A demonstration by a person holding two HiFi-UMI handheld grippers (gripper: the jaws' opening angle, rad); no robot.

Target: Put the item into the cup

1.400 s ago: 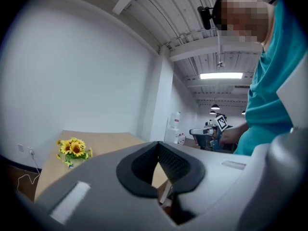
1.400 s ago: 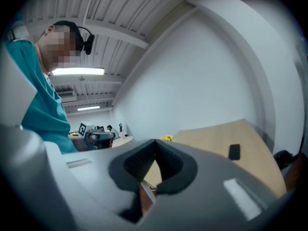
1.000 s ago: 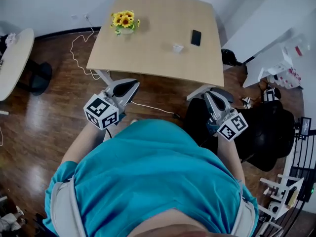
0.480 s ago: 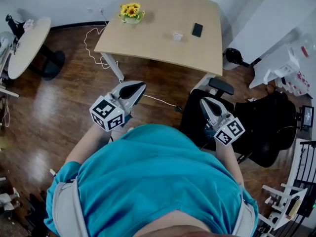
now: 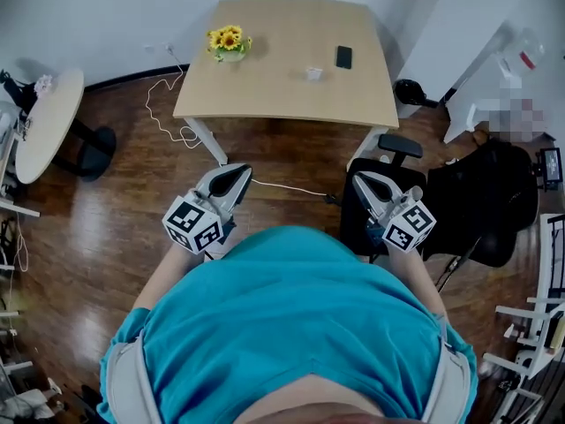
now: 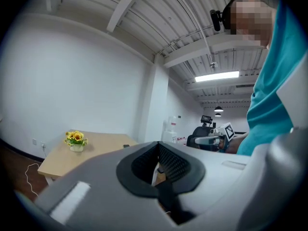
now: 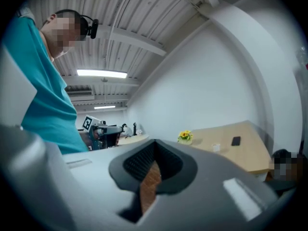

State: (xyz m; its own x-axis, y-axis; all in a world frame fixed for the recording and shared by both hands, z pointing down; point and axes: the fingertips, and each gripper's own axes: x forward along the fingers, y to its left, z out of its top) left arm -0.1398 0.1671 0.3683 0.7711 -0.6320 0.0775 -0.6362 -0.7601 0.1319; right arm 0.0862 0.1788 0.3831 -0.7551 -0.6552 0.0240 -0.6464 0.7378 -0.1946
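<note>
A light wooden table (image 5: 265, 95) stands ahead of me, well beyond both grippers. On it sit a small white cup-like thing (image 5: 312, 74), a black phone (image 5: 343, 56) and a pot of yellow flowers (image 5: 229, 42). My left gripper (image 5: 237, 175) hangs over the wooden floor close to my body, shut and empty. My right gripper (image 5: 362, 182) is level with it, over the black chair, with its jaws together and nothing in them. The right gripper view shows the flowers (image 7: 185, 136), the white thing (image 7: 216, 147) and the phone (image 7: 236, 141) far off.
A black office chair (image 5: 388, 193) stands just right of the table's near corner, under my right gripper. A white cable (image 5: 163, 113) trails over the floor left of the table. A round white table (image 5: 48, 122) is at far left, and white furniture at far right.
The table has slid further away and more to the middle of the head view. Both grippers stay shut at the same height before my body.
</note>
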